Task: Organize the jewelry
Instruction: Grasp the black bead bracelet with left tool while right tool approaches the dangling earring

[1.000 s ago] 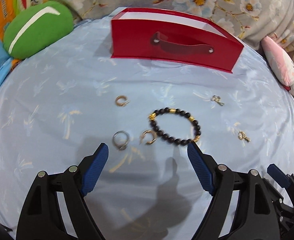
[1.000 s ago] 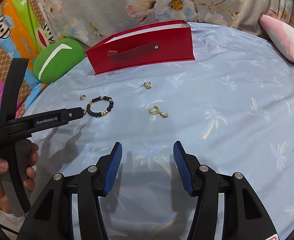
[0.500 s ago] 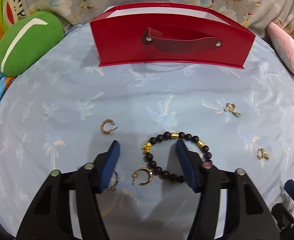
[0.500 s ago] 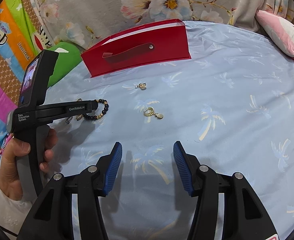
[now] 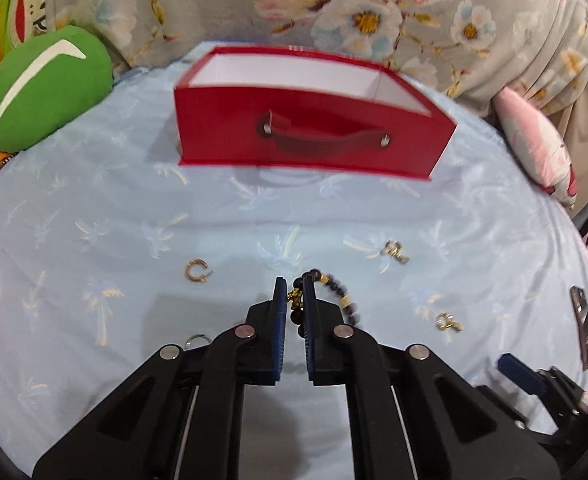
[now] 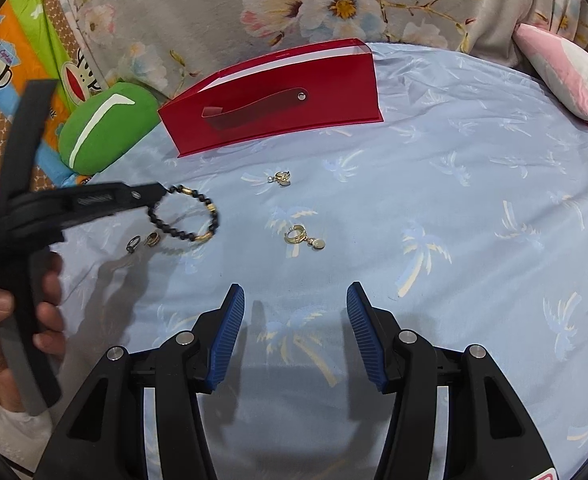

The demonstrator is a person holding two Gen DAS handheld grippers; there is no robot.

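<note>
Your left gripper (image 5: pixel 294 298) is clamped on the black-and-gold bead bracelet (image 5: pixel 335 294) — the open red box (image 5: pixel 313 136) waits straight ahead at 12 o'clock. Your right gripper (image 6: pixel 295 328) sits half open, holding nothing.

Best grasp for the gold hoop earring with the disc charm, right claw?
Take the gold hoop earring by the hoop, not the dangling disc. It lies flat on the blue sheet, so come from above, with the pads either side of the ring. The right claw stands open just short of it, and nothing is crowding that spot.
</note>
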